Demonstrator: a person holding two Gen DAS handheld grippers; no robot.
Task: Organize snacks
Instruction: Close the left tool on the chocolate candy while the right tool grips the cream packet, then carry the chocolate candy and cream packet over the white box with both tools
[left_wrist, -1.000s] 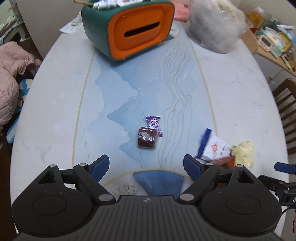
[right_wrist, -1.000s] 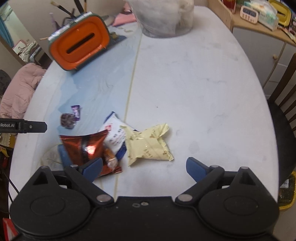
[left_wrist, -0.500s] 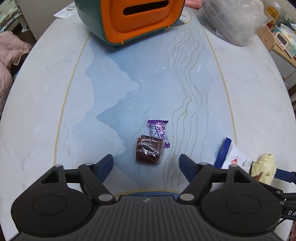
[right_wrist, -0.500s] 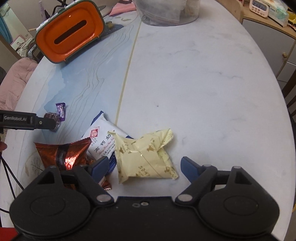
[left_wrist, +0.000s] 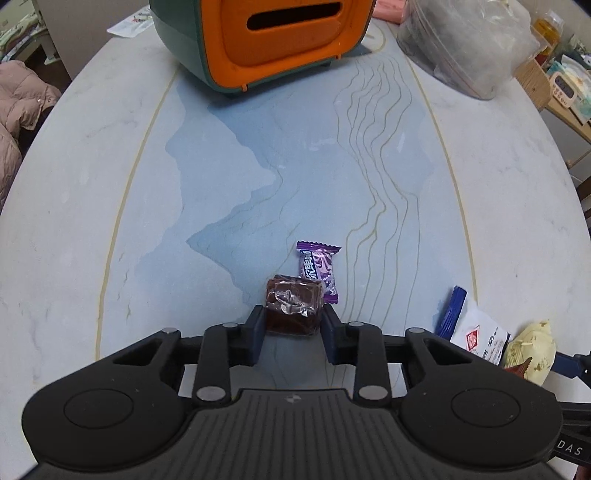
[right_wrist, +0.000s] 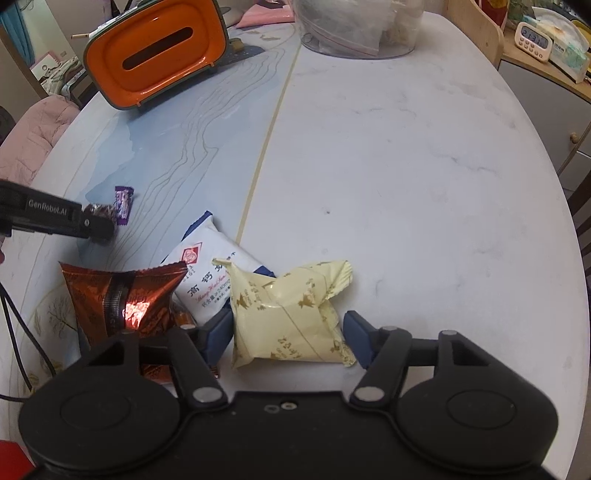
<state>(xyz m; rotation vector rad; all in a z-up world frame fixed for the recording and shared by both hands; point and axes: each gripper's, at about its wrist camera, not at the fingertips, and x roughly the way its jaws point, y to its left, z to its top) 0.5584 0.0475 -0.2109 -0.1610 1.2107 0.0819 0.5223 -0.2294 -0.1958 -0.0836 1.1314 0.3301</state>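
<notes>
- Closing in, the left gripper (left_wrist: 293, 325) has its blue fingers on both sides of the brown candy (left_wrist: 293, 308) on the table (left_wrist: 110, 184).
- A purple candy (left_wrist: 318, 267) lies touching the brown one.
- The right gripper (right_wrist: 288, 338) is closing its fingers around the yellow snack bag (right_wrist: 288, 314).
- A white packet (right_wrist: 207, 273) and red bag (right_wrist: 122, 299) lie just beside it.
</notes>
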